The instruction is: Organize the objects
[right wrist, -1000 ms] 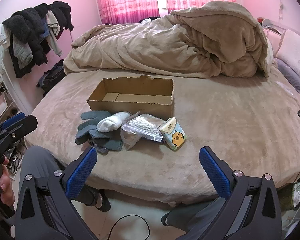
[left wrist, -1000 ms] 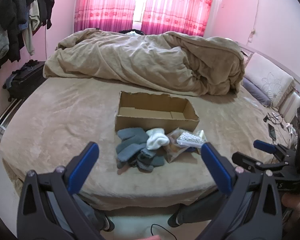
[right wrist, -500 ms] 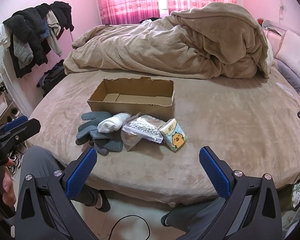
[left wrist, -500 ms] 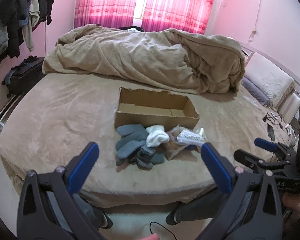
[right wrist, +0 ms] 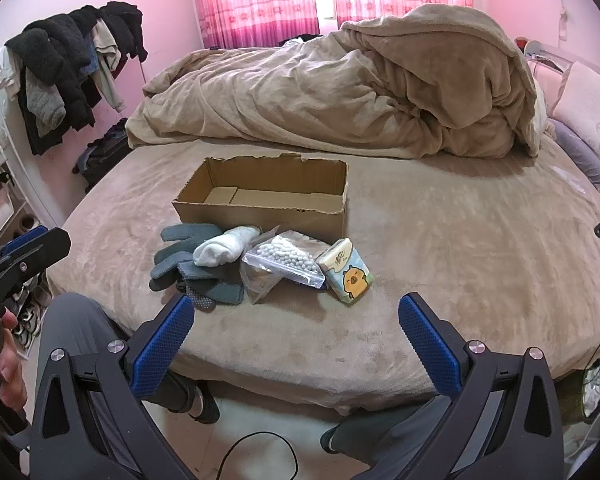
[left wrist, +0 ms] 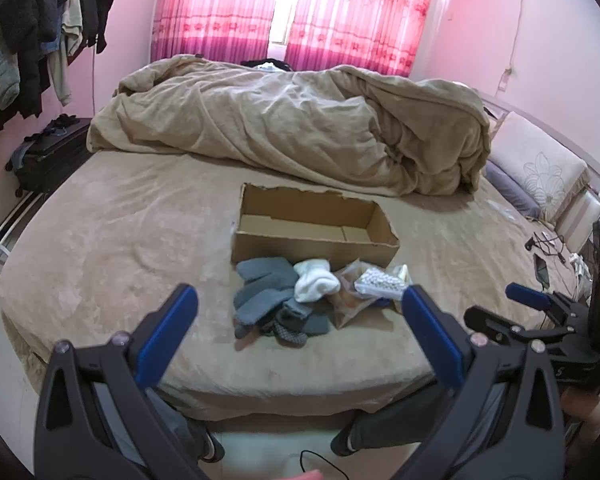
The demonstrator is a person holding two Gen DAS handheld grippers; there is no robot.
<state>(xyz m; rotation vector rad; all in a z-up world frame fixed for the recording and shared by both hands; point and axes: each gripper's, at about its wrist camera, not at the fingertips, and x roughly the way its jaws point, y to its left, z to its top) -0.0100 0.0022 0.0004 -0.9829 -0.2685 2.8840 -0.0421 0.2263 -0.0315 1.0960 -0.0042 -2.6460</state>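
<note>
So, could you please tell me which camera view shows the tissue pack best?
The right wrist view: the tissue pack lies fully visible, cartoon face up, beside the bead bag. In the left wrist view only a pale corner shows behind that bag.

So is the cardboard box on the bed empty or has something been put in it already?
Empty. The cardboard box shows only its bare bottom, and the gloves, sock, bag of beads and tissue pack lie outside, in front.
</note>
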